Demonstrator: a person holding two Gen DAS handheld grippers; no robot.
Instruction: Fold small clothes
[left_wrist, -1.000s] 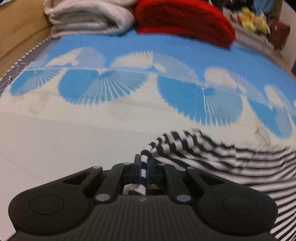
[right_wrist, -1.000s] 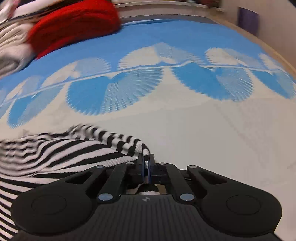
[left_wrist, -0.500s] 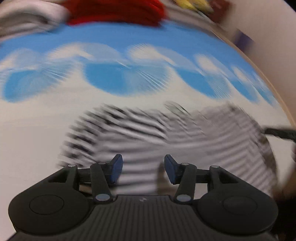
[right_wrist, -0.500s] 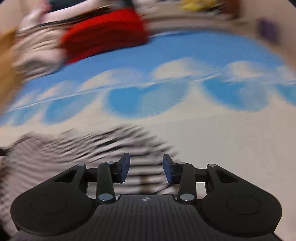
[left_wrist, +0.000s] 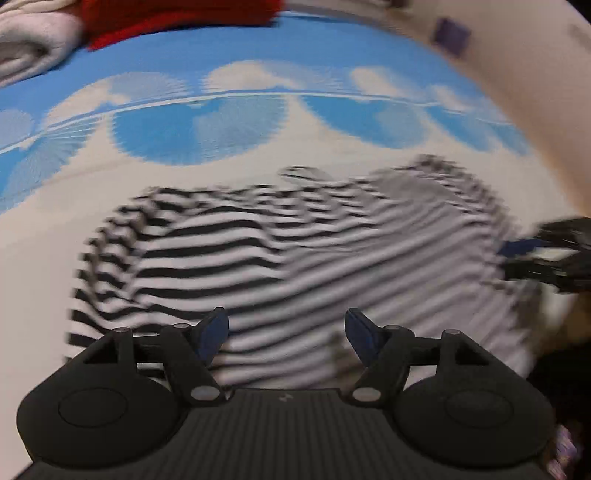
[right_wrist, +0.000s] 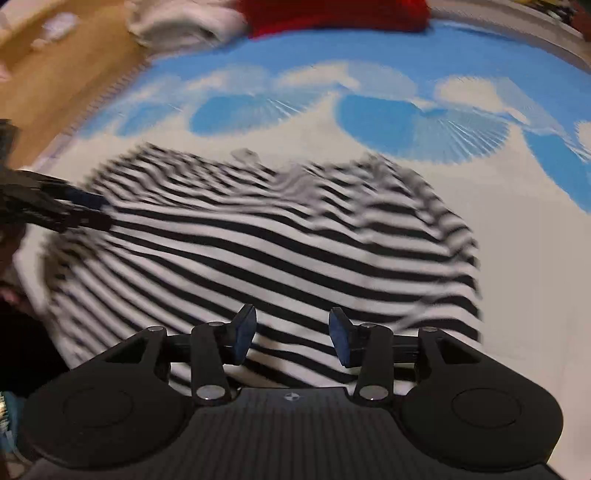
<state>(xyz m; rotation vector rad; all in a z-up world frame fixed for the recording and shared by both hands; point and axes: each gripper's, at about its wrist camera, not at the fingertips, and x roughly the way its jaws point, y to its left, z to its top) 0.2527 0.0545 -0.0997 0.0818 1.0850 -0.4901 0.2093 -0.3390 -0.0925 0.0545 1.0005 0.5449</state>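
A black-and-white striped garment (left_wrist: 280, 251) lies spread on the blue-and-white patterned bed cover (left_wrist: 207, 125); it also shows in the right wrist view (right_wrist: 280, 243). My left gripper (left_wrist: 286, 338) is open and empty over the garment's near edge. My right gripper (right_wrist: 291, 332) is open and empty over the near edge too. Each gripper shows in the other's view: the right one at the garment's right side (left_wrist: 550, 254), the left one at its left side (right_wrist: 48, 210). Both views are motion-blurred.
A folded red cloth (left_wrist: 177, 14) and a folded white cloth (left_wrist: 33, 48) lie at the far side of the bed. A wooden surface (right_wrist: 55, 81) borders the bed on the left, a pale wall (left_wrist: 535, 74) on the right.
Both grippers were shut on the garment's edge a second ago. They have let go, opened and pulled back, and the garment now lies flat.
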